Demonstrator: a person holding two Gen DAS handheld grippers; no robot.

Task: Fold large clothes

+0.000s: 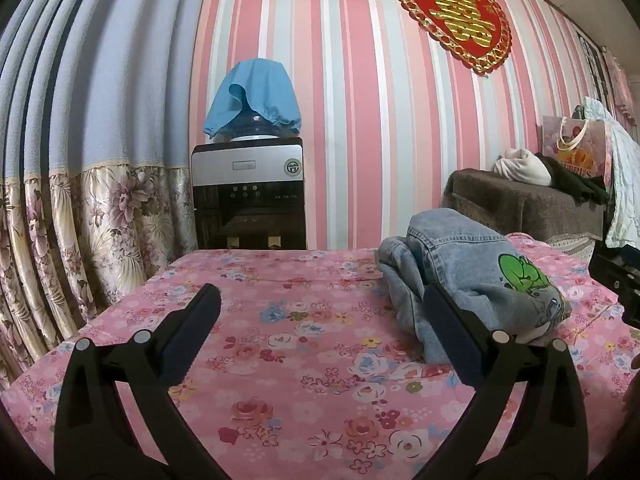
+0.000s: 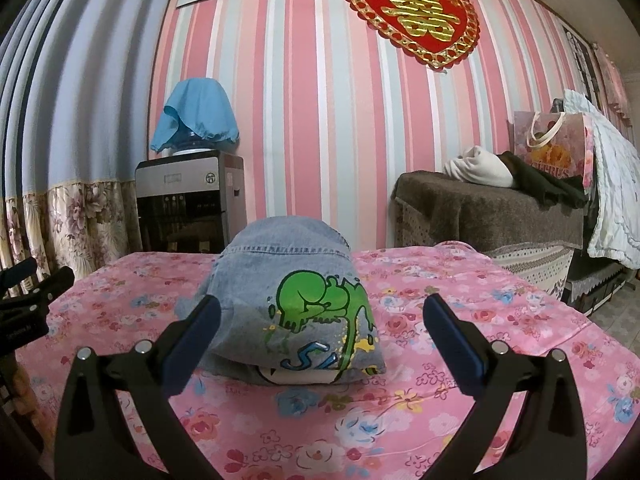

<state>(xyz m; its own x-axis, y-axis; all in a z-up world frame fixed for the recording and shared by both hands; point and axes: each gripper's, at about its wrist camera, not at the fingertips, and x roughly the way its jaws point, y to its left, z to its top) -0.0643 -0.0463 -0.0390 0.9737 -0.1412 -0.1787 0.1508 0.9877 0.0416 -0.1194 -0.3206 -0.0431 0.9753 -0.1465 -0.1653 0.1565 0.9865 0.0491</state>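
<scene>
The folded denim garment [image 2: 288,280] is faded light blue with a bright green cartoon print and yellow splashes. It lies on a pink sheet [image 2: 480,340] patterned with red, white and blue flowers. The wall [image 2: 320,120] has pink, white and grey stripes, the heart decoration [image 2: 412,12] is red and gold, and a sky-blue cloth [image 1: 256,96] covers the water bottle.

The pink floral sheet [image 1: 304,360] lies bare left of the folded denim garment [image 2: 288,304], the only obstacle on it. Beyond the far edge stands a water dispenser [image 1: 247,196], apparently close behind.
</scene>
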